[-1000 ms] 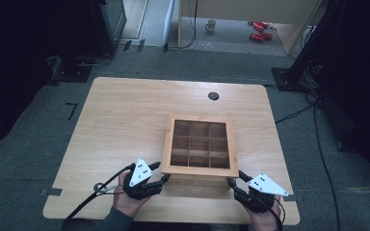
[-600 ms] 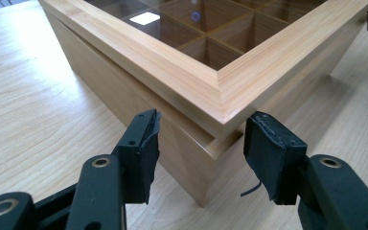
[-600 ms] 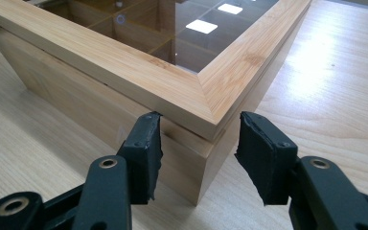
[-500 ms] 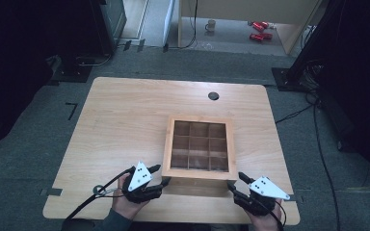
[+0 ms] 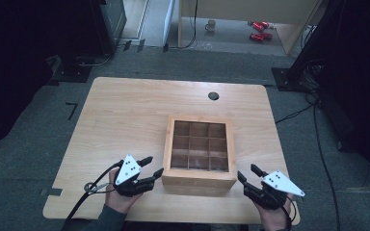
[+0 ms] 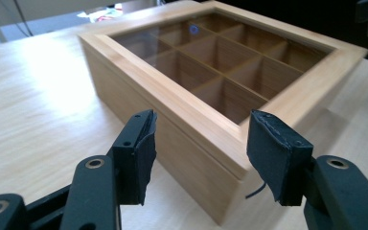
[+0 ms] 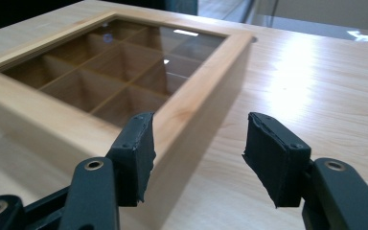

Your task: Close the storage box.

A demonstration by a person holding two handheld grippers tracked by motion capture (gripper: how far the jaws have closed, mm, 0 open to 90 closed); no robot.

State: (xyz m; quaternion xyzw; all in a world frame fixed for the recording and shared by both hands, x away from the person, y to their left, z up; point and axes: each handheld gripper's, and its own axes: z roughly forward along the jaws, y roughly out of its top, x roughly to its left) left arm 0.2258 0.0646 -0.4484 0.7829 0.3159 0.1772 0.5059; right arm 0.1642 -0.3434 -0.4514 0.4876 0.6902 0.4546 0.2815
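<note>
We have a shallow wooden box (image 5: 200, 150) with a glass lid over nine small compartments, sitting on the table (image 5: 125, 110) right of the middle and close to the near edge, its front wall running parallel to that edge. Our two grippers flank its near corners.

The left gripper (image 5: 154, 166) lies just off the box's near left corner, pointing across toward it. In the left gripper view the corner of the box (image 6: 220, 72) stands just ahead of the gap between the jaws. Those jaws have just been opening and now stand wide, with nothing between the pads; the corner is ahead of them, not inside.

The right gripper (image 5: 248, 174) sits just beyond the near right corner, angled up the table. In the right gripper view the box (image 7: 115, 72) lies ahead and off to the left, its right wall running away past the left pad, while bare table shows through the gap. These jaws have also just been opening and grip nothing.

We judge that the coming move turns on this: the box lies between the two grippers, each facing one front corner. The left gripper looks the nearer, almost touching its corner. To take hold, either hand would need to bring a wall or the lid's edge between its pads.
</note>
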